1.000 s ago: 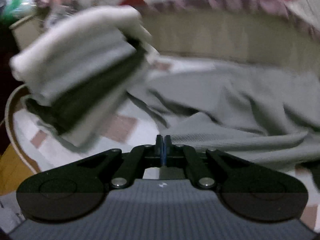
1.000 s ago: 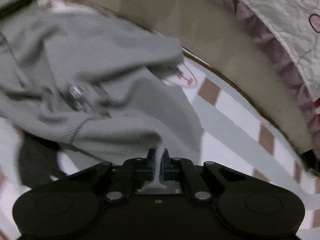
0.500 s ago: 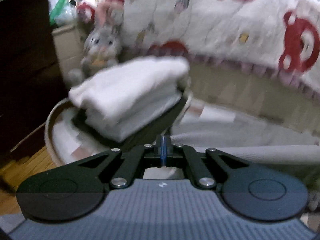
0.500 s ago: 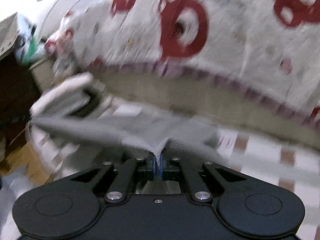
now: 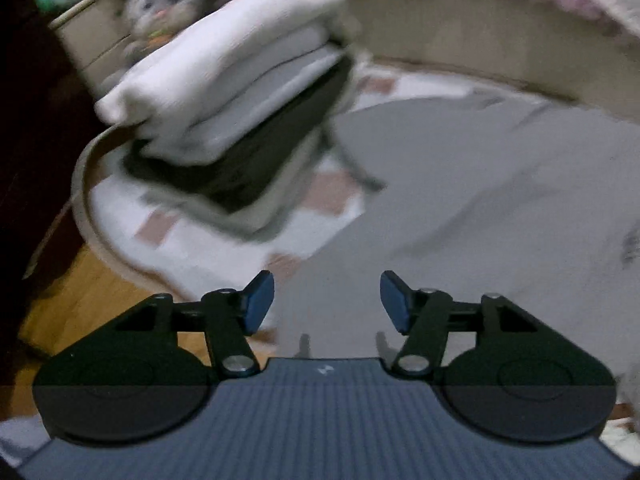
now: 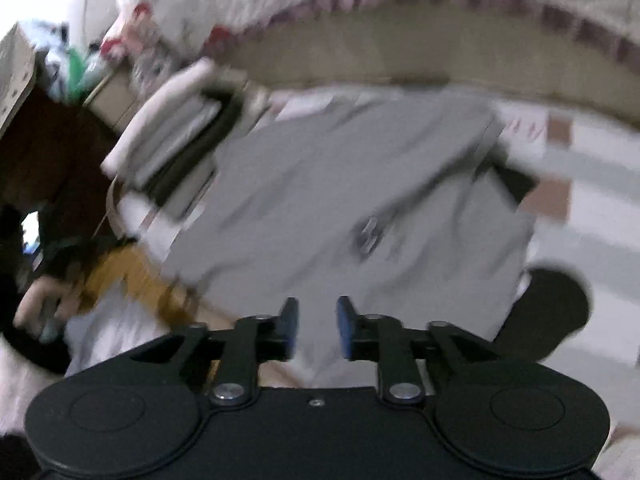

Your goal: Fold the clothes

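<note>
So both your grippers are spread with nothing in them: left gripper, right gripper. Grey garment lies flat at 12 o'clock, long axis roughly 10-to-4.

Motion blur smears both my views. The grey garment shows a small dark mark I cannot read. The folded stack hides the plush toy's lower body, and the garment's right side runs off my left view.
</note>
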A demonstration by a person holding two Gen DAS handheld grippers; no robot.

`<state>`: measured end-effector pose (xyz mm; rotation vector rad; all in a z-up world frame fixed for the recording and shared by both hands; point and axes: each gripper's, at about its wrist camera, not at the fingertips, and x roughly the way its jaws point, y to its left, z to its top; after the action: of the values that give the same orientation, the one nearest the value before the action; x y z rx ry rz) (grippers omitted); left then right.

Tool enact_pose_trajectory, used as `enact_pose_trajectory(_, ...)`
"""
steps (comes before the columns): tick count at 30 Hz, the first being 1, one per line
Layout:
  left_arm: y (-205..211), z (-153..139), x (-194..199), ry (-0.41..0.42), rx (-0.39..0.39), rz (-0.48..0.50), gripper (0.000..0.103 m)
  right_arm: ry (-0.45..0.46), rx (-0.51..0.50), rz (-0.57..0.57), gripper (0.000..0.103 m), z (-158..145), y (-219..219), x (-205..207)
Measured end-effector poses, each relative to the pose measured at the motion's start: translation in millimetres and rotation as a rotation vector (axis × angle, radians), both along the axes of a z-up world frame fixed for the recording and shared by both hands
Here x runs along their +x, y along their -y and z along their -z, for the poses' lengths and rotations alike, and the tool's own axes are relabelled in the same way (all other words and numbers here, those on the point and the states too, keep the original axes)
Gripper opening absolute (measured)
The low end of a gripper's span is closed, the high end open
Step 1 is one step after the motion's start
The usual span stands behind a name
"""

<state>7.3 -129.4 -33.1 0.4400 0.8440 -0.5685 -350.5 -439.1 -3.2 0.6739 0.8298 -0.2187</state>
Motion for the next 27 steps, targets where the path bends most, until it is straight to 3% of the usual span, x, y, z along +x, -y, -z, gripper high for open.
enact_pose_trajectory(1, 9, -1, -5, -0.005, -0.030, 0.024, 0.061, -0.005, -0.012, 0.038, 0.042, 2, 12, 4)
enact_pose_trajectory(4, 41, 0, -14, 0.009, -0.107, 0.086, 0.073, -0.028, -0.031, 0.144, 0.042, 14, 51, 20)
enact_pose_trajectory(6, 64, 5, -18, 0.049, -0.138, 0.087, 0.094, -0.042, 0.001, 0.203, 0.042, 27, 72, 32)
enact_pose_trajectory(8, 86, 12, -18, 0.104, -0.158, 0.074, 0.098, -0.043, 0.023, 0.245, 0.042, 41, 92, 47)
enact_pose_trajectory(12, 125, 37, 5, 0.098, -0.120, 0.077, 0.096, -0.007, -0.016, 0.343, 0.047, 61, 124, 69)
enact_pose_trajectory(14, 127, 48, 20, 0.088, -0.182, 0.031, 0.084, -0.006, -0.076, 0.368, 0.070, 71, 138, 77)
enact_pose_trajectory(15, 129, 55, 29, 0.072, -0.190, 0.011, 0.073, -0.028, -0.119, 0.369, 0.072, 79, 142, 78)
enact_pose_trajectory(17, 134, 71, 48, 0.038, -0.178, -0.027, 0.062, -0.061, -0.165, 0.368, 0.072, 95, 150, 78)
enact_pose_trajectory(21, 141, 94, 83, -0.019, -0.153, -0.060, 0.061, -0.035, -0.120, 0.386, 0.072, 116, 173, 74)
enact_pose_trajectory(27, 143, 107, 123, 0.116, -0.092, -0.104, 0.061, 0.094, -0.065, 0.358, 0.072, 122, 193, 100)
